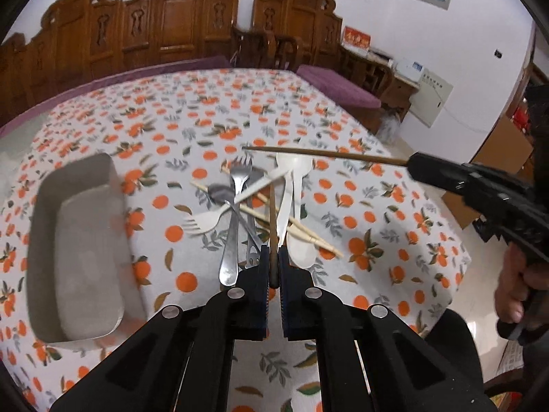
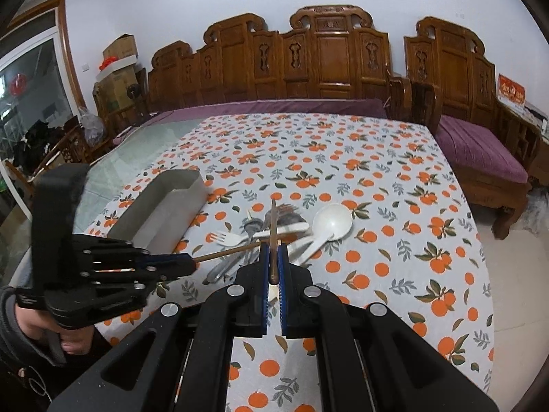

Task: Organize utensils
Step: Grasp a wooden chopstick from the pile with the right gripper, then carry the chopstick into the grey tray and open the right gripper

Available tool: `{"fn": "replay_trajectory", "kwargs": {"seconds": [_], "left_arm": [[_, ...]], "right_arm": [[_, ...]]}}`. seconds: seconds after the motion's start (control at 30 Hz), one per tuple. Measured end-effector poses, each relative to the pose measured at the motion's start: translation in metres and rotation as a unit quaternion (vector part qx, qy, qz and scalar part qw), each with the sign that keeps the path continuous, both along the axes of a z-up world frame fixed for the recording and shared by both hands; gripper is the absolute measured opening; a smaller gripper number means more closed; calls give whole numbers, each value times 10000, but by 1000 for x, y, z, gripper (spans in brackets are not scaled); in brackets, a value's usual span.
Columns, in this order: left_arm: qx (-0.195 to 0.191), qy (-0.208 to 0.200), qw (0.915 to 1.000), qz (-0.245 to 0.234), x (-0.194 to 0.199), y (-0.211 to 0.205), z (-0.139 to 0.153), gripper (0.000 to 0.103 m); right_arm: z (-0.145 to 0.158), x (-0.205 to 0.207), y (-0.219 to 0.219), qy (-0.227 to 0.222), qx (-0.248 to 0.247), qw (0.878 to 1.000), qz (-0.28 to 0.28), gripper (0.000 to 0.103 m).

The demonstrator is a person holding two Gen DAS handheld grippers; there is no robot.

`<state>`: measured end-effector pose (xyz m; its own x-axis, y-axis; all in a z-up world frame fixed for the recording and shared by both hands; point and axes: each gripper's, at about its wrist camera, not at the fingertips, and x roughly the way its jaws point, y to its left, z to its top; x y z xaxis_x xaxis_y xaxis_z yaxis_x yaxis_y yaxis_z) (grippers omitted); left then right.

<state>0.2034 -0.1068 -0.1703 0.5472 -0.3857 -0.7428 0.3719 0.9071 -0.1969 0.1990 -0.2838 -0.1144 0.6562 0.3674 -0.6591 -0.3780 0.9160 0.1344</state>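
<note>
A pile of utensils lies mid-table: metal forks [image 1: 236, 189] and a metal spoon [image 1: 219, 194], a white plastic fork [image 1: 209, 218], white plastic spoons [image 1: 295, 168], and pale chopsticks [image 1: 302, 230]. My left gripper [image 1: 273, 257] is shut on a dark brown chopstick [image 1: 272, 226] that points forward over the pile. My right gripper [image 2: 273, 254] is shut on a second dark brown chopstick [image 2: 273, 226]; in the left wrist view it [image 1: 326, 153] stretches from the right over the pile. The left gripper with its chopstick [image 2: 226, 253] shows at the left of the right wrist view.
A grey rectangular box [image 1: 73, 240] stands open on the table's left side; it also shows in the right wrist view [image 2: 164, 206]. The orange-patterned tablecloth [image 1: 394, 226] covers the table. Carved wooden benches [image 2: 329, 55] with purple cushions stand behind and to the right.
</note>
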Motion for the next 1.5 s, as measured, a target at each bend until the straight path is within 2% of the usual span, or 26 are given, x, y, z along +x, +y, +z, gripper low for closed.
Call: {"fn": "replay_trajectory", "kwargs": {"seconds": [0.33, 0.7, 0.93, 1.17, 1.23, 1.5], "left_arm": [[-81, -430, 9990, 101, -20, 26, 38, 4], [-74, -837, 9962, 243, -46, 59, 75, 4], [145, -1047, 9929, 538, -53, 93, 91, 4], [372, -1072, 9894, 904, -49, 129, 87, 4], [324, -1049, 9887, 1019, -45, 141, 81, 4], [656, -871, 9837, 1432, -26, 163, 51, 4]], "right_arm": [[15, -13, 23, -252, -231, 9994, 103, 6], [34, -22, 44, -406, -199, 9988, 176, 6], [41, -25, 70, -495, -189, 9981, 318, 6], [41, -22, 102, -502, -213, 9972, 514, 6], [39, -21, 112, -488, -240, 9968, 579, 6], [28, -15, 142, -365, -322, 9960, 752, 6]]}}
